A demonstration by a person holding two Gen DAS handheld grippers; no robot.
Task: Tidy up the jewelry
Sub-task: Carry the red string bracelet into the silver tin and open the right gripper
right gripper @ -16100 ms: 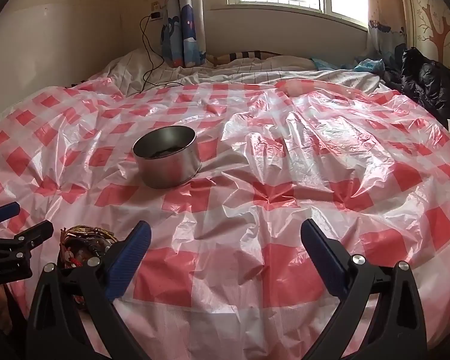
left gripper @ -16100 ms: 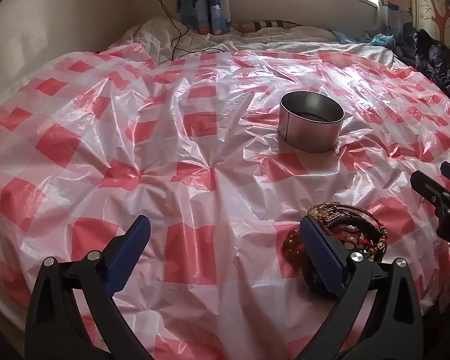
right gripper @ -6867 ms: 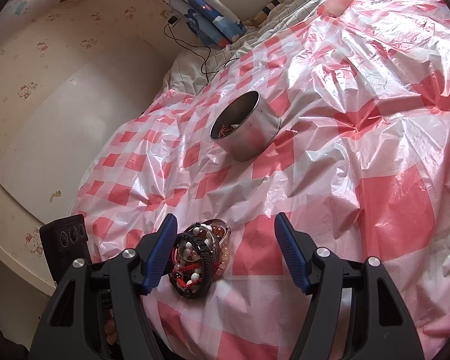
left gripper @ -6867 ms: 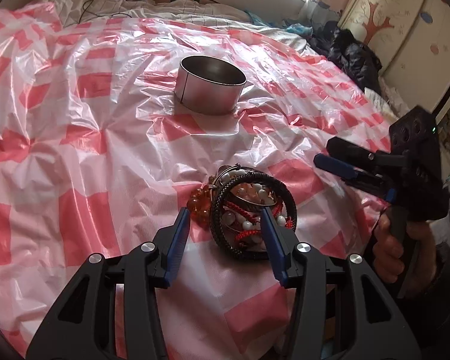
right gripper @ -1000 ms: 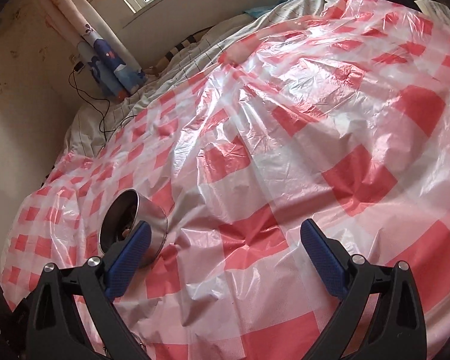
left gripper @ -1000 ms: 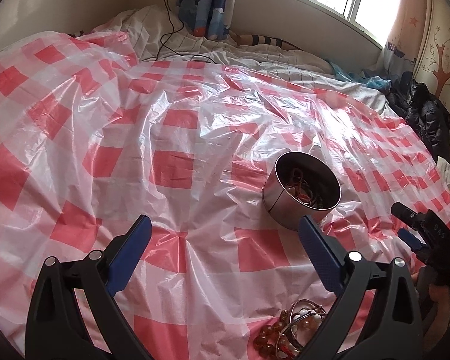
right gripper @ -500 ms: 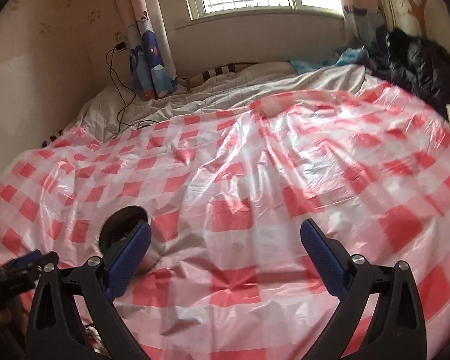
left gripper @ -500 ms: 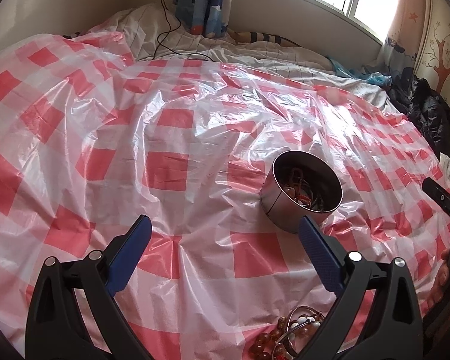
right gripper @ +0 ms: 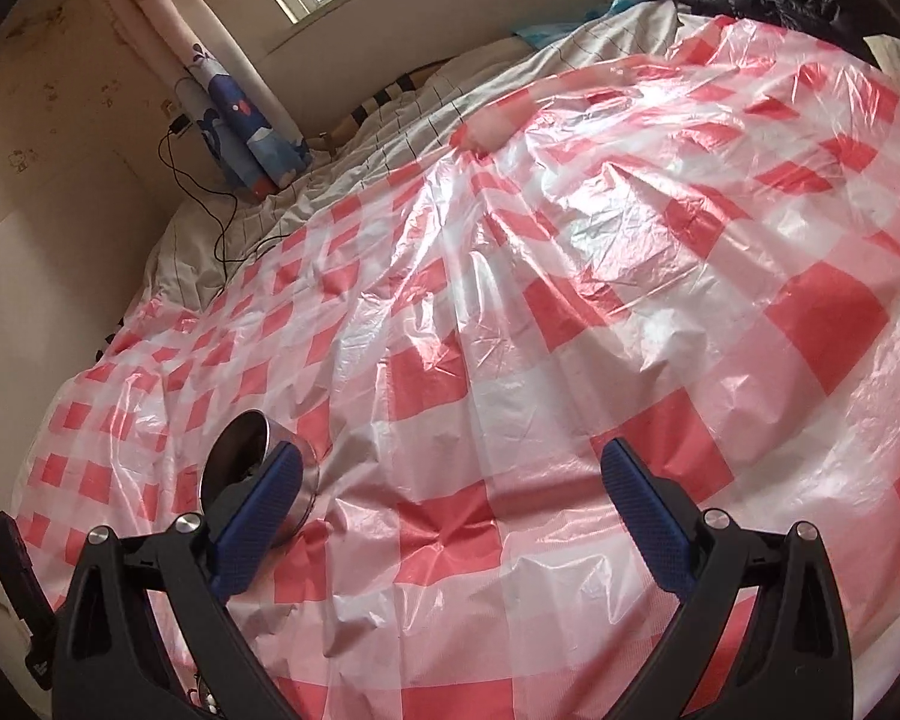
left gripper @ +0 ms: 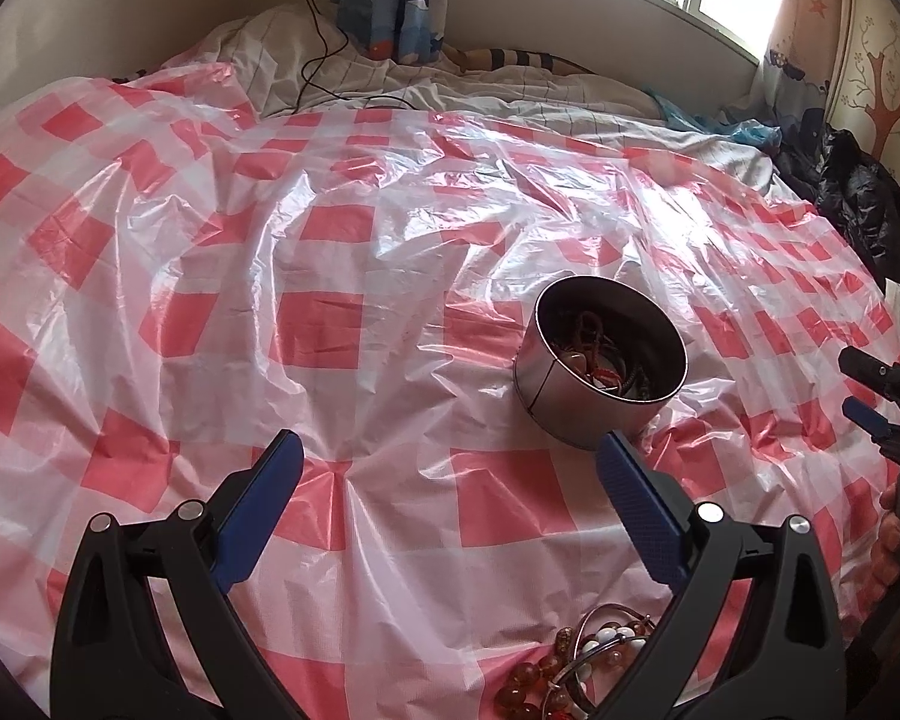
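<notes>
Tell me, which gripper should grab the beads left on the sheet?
Probably the left gripper. It is open and the bead bracelets lie just beneath its right finger. The right gripper is open too, but points over bare checked sheet.

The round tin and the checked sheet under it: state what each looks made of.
The round tin looks like thin sheet metal, brushed silver: it reflects dully and shows a vertical seam down its wall. The checked sheet looks like thin glossy plastic film, red and translucent white: it crinkles into sharp creases and throws bright glare.
</notes>
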